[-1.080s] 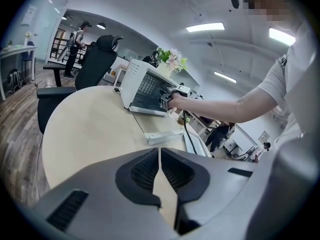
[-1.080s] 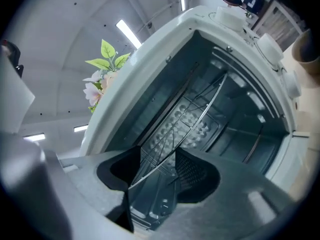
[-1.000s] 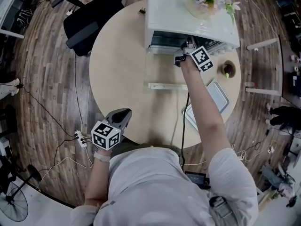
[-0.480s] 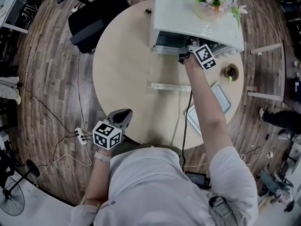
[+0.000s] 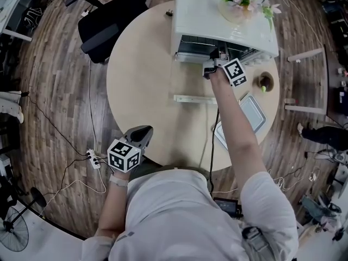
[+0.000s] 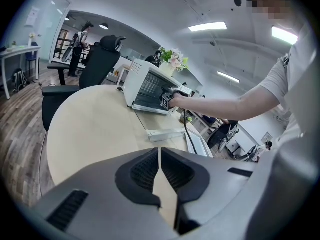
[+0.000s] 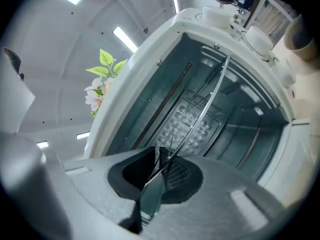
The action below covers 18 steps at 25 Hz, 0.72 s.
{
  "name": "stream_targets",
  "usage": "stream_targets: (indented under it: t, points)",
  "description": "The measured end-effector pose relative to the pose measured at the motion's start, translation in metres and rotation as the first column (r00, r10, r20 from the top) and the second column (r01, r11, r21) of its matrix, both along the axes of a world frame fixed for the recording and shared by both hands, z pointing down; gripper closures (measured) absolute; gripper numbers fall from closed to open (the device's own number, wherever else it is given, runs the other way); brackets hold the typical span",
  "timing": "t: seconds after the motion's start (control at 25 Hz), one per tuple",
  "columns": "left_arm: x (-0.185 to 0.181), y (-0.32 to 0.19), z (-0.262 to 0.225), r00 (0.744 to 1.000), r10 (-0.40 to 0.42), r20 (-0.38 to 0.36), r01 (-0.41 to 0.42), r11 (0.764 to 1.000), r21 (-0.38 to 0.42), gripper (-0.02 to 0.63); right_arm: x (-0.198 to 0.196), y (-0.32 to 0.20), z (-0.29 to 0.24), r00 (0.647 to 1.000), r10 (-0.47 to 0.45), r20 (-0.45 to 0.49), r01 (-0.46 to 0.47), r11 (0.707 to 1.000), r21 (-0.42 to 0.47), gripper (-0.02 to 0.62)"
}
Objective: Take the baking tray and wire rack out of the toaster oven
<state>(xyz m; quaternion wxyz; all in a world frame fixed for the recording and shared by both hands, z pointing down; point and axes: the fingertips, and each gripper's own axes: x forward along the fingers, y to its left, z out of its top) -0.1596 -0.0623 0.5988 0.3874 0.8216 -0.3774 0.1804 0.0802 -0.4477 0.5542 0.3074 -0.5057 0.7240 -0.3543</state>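
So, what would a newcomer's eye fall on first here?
The toaster oven at the far side of the round table stands open, and the right tool, whose jaws have just been closing, grips the front wire of the wire rack inside it. The baking tray already lies on the table's right side, while the left tool hangs shut by the near edge.

The jaws of the right gripper (image 7: 156,160) have just been closed further; the front wire of the wire rack (image 7: 212,100) is gripped between them.
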Motion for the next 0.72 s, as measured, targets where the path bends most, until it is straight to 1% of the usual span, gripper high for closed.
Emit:
stream_targets:
  t: [0.24,0.72]
  points:
    - [0.004,0.006,-0.002,1.0,0.015,-0.001,-0.015,1.0,0.01,0.606,0.002,0.016,0.0,1.0,-0.005,0.018,0.005,1.0,-0.004,0.566]
    - [0.004,0.021,-0.005,1.0,0.02,-0.004,-0.02,0.999,0.026,0.606,0.003,0.05,0.003,0.998,-0.01,0.062,0.012,0.999,-0.03,0.569]
